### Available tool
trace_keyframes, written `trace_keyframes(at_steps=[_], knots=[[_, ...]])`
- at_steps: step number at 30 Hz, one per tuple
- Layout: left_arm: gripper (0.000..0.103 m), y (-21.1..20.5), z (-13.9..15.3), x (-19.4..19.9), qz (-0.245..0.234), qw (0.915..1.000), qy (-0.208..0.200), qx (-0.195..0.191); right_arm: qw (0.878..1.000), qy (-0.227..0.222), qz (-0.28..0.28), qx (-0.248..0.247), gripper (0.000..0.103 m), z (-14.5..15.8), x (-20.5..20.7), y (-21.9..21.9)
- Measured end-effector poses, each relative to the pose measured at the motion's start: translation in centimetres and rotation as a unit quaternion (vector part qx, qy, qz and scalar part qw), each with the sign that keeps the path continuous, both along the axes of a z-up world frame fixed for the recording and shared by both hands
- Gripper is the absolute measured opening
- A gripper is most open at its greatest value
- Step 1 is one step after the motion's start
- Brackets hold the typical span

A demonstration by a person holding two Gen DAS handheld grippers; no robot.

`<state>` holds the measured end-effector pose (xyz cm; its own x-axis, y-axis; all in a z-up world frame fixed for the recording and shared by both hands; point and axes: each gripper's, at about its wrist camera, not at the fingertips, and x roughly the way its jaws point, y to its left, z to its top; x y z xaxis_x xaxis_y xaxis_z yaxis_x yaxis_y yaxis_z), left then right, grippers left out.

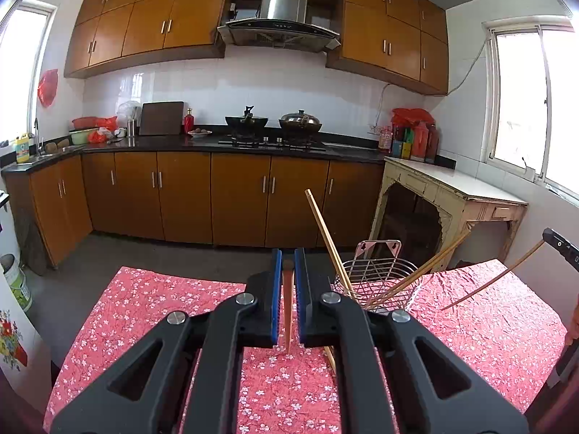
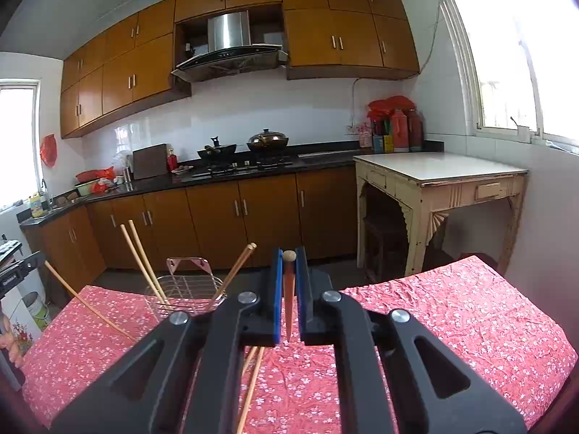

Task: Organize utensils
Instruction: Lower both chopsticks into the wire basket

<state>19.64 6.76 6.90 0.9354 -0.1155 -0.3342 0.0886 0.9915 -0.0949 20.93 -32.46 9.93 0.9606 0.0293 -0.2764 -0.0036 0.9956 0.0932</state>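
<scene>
**Both grippers clamped on chopsticks above the red cloth**

I see the table (image 1: pixel 152 311) under its red flowered cloth filling the lower part of both wrist views. On it stands the wire utensil basket (image 1: pixel 376 278), pink-framed, near the far edge. Several chopsticks lean in the basket: one tall stick (image 1: pixel 325 238) tilts left, and others (image 1: pixel 430 264) slant right. In the right wrist view, two loose chopsticks (image 2: pixel 249 390) lie on the cloth beneath my tool.

My left gripper (image 1: pixel 288 256) is closed on a single chopstick (image 1: pixel 288 311), pinched between the blue pads and just left of the basket. My right gripper (image 2: pixel 289 256) likewise clamps a chopstick (image 2: pixel 288 307), its rounded end poking past the fingertips, to the right of the basket.
</scene>
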Motion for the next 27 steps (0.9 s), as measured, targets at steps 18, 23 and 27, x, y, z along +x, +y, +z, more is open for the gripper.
trace_keyframes(at_steps=[18, 23, 27], knots=[[0.007, -0.6, 4.9, -1.2, -0.016, 0.9990, -0.042, -0.006, 0.994, -0.038, 0.097, 0.022, 0.008, 6.6, -2.8, 3.3], [0.007, -2.0, 7.7, -0.2, -0.030, 0.9977, -0.060, -0.013, 0.992, -0.059, 0.105, 0.024, 0.008, 9.3, -1.2, 5.2], [0.007, -3.4, 9.7, 1.4, -0.039, 0.9961, -0.075, -0.026, 0.993, -0.052, 0.106, 0.018, 0.008, 10.0, 1.4, 6.9]])
